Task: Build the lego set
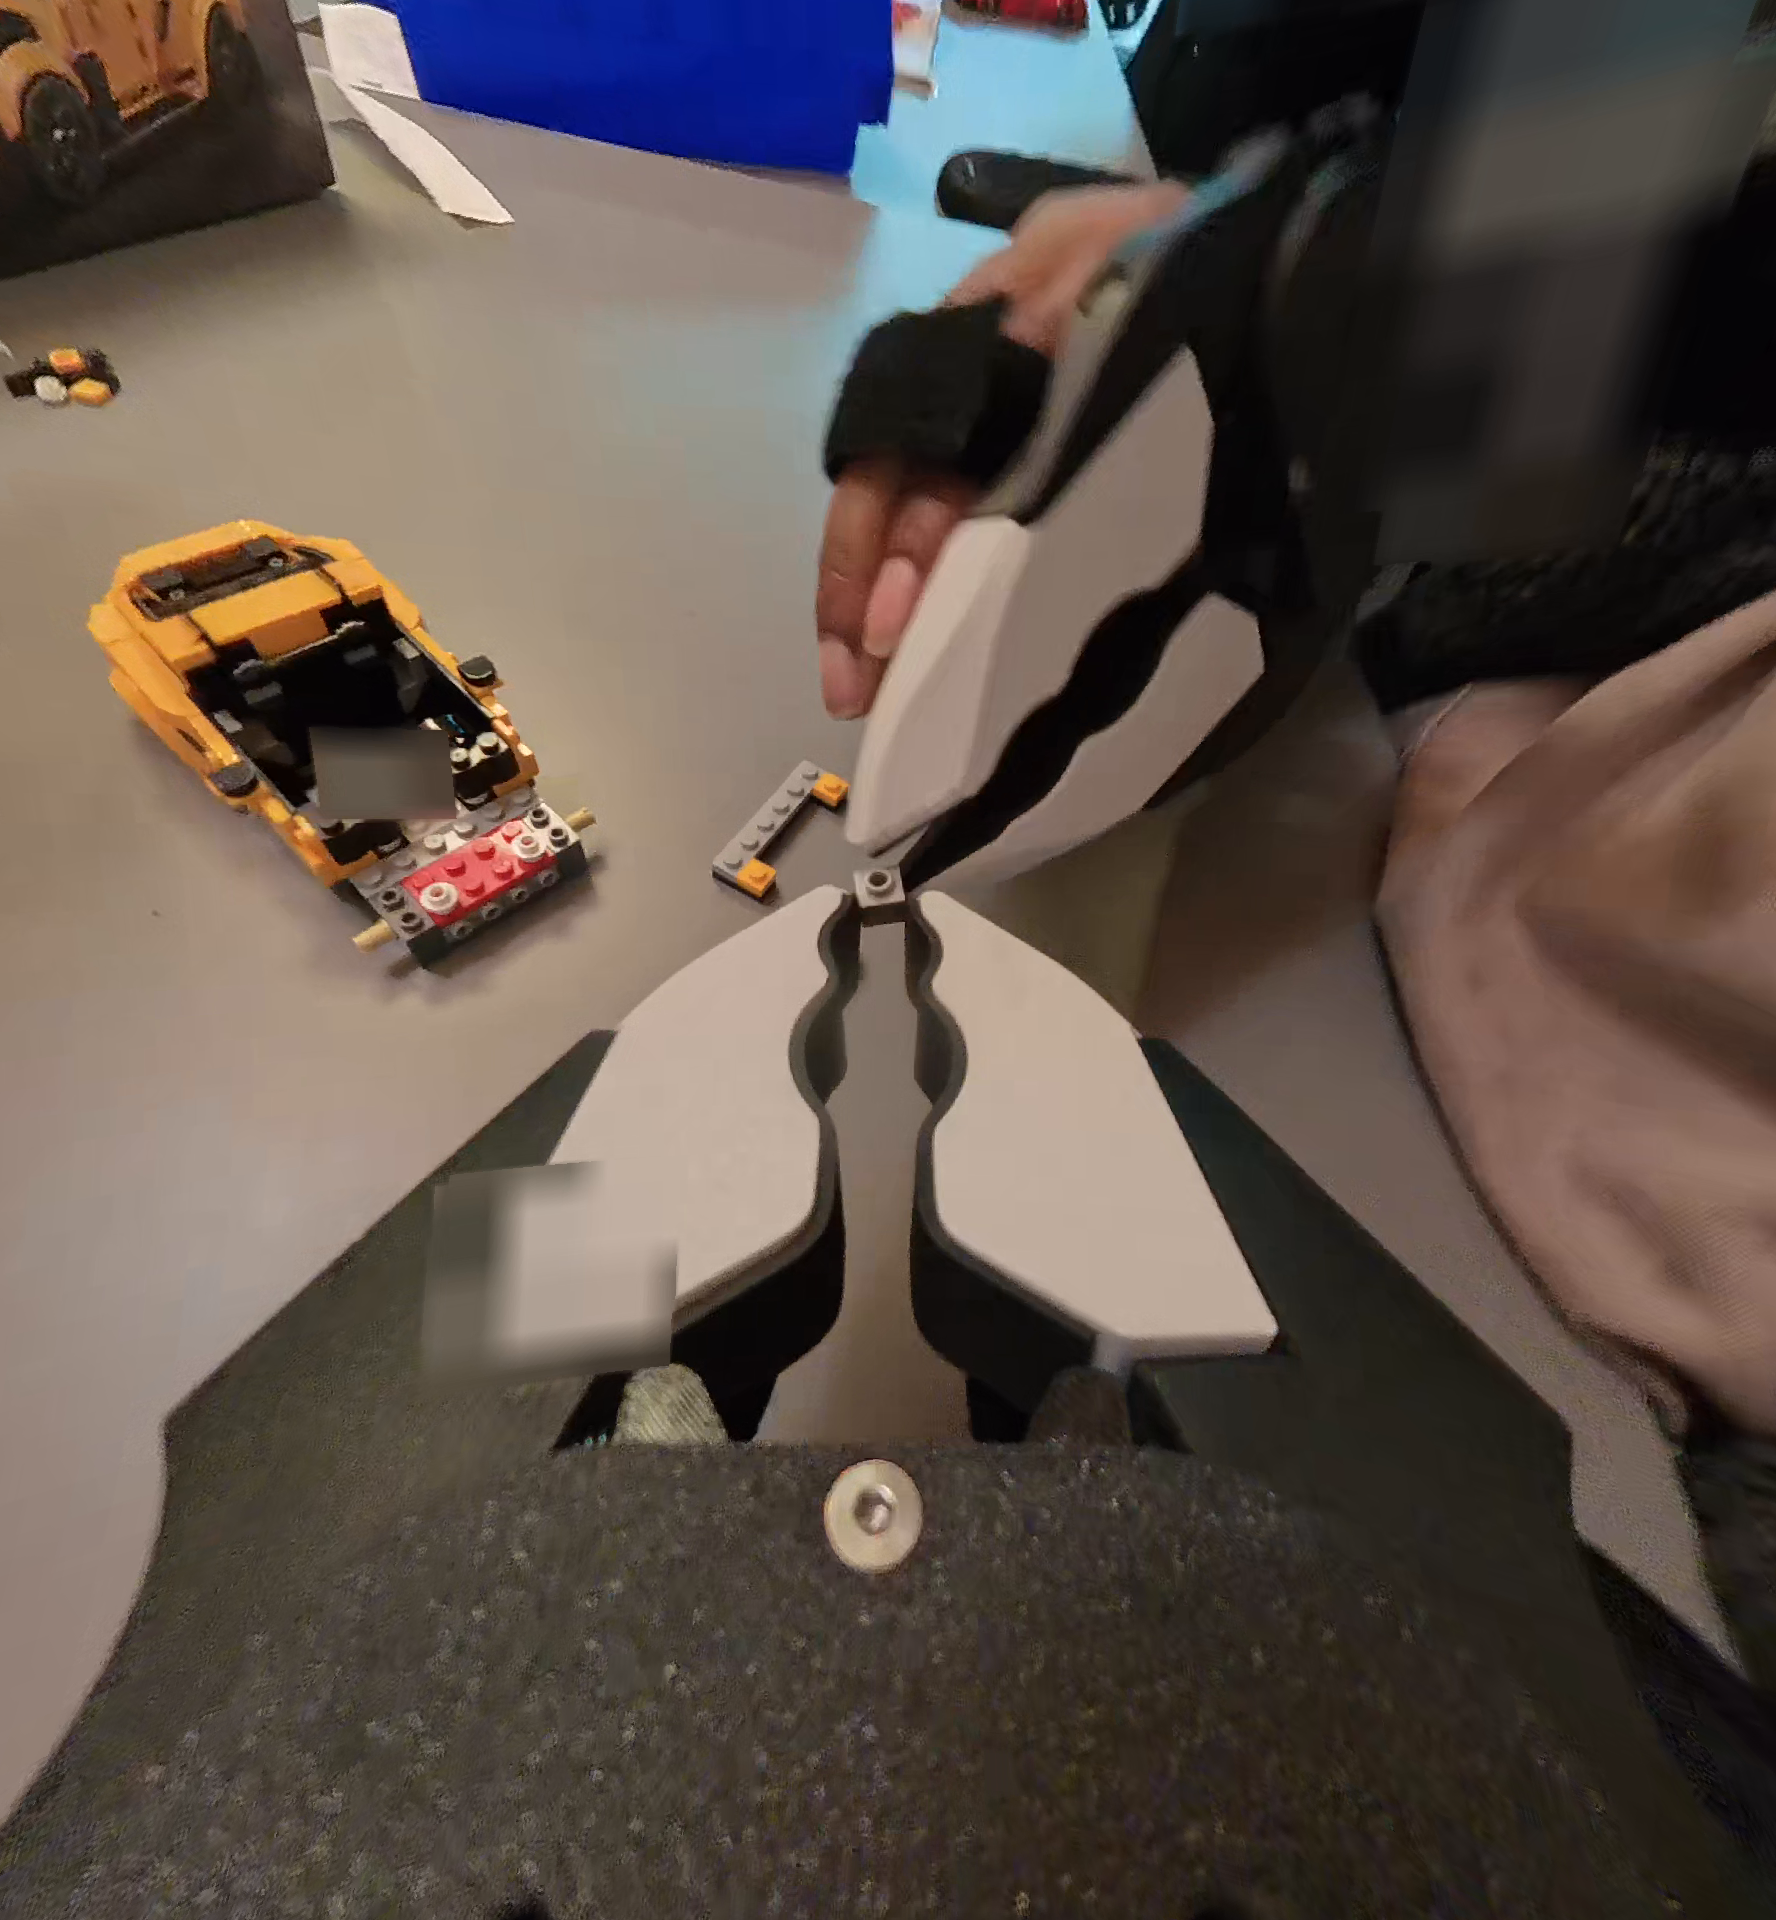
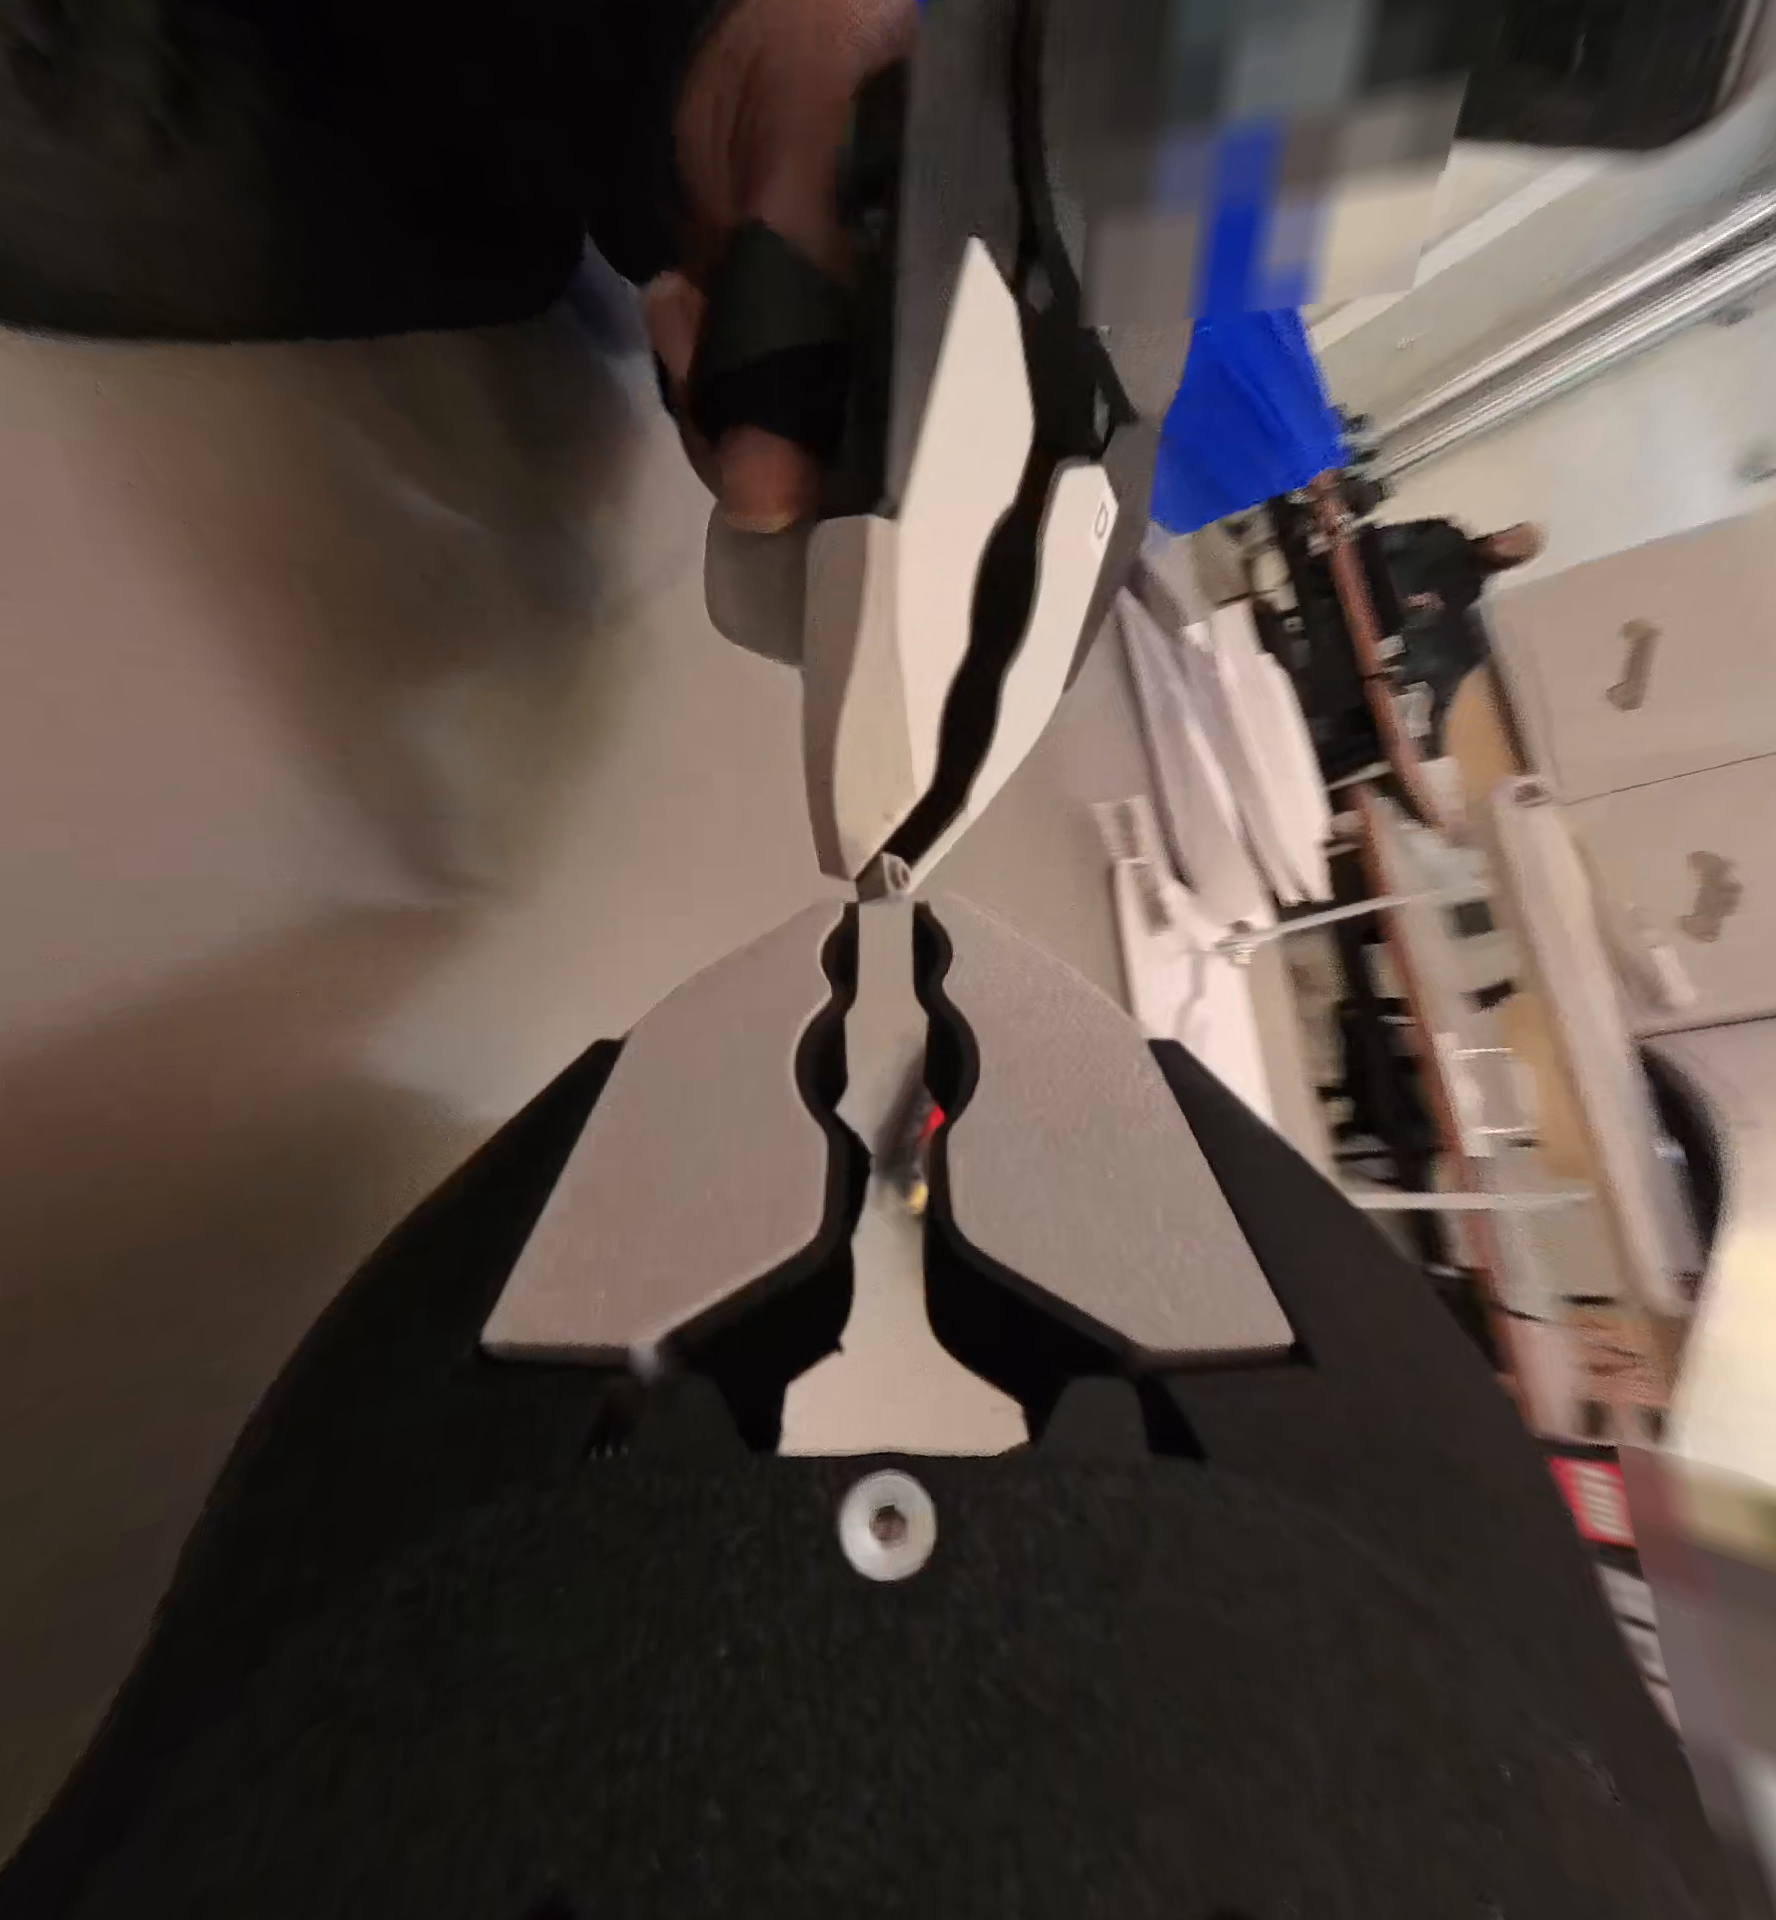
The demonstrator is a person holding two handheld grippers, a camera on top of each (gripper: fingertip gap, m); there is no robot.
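Tip-to-tip transfer at frame centre: left gripper pinches a tiny, light, rigid, slippery grey brick by its sides; right gripper nips its top.

L gripper is held low over the table, its 2 fingers nearly closed, tips pinching a small dark grey brick. R gripper comes down steeply from upper right, tips meeting that same brick from above, jaws almost closed, only a narrow wavy slit between them; whether it clamps the brick can't be told. Both tip pairs sit just beside each other at the brick. A hand in a black fingerless glove wraps the R gripper's side, fingers pointing down toward the brick.
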